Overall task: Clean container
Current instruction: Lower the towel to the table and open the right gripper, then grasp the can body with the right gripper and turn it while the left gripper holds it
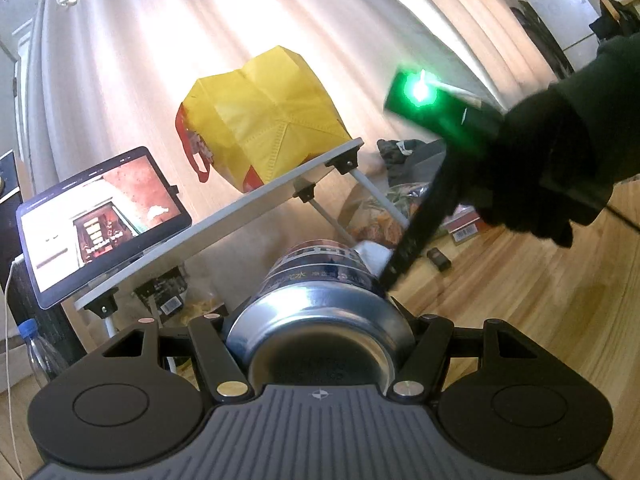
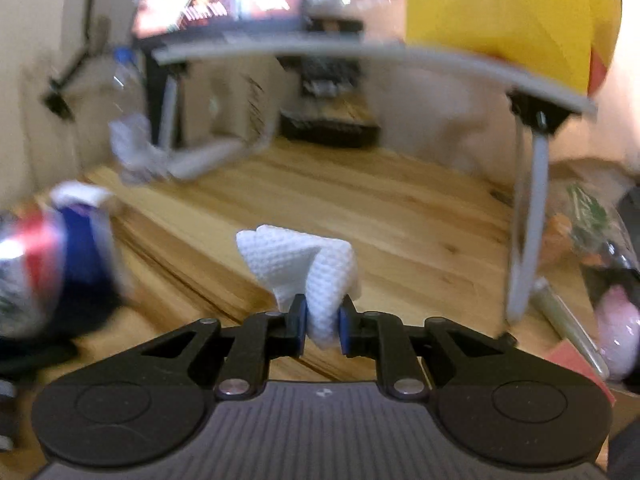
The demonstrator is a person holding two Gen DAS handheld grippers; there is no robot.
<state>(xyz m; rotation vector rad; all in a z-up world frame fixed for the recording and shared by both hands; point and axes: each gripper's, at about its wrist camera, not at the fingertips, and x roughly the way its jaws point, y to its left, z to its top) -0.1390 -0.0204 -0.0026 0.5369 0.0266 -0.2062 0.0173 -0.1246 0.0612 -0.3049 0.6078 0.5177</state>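
Your left gripper (image 1: 320,344) clamps the drink can (image 1: 320,300) base-first, held off the floor so its sides stay reachable, while your right gripper (image 2: 323,326) pinches a folded paper towel (image 2: 308,268) for wiping

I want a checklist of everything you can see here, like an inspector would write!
Surface: wooden floor; small folding table stands on it.
Job's things: drink can, base toward the left camera; folded white paper towel.
Clutter: yellow bag and tablet on the table; crumpled tissue, plastic bottle and snack packets on the floor.
Grippers: left gripper shut on the can; right gripper shut on the towel.
Cables: white cable at the left edge.
Surroundings: pale curtain behind the table.
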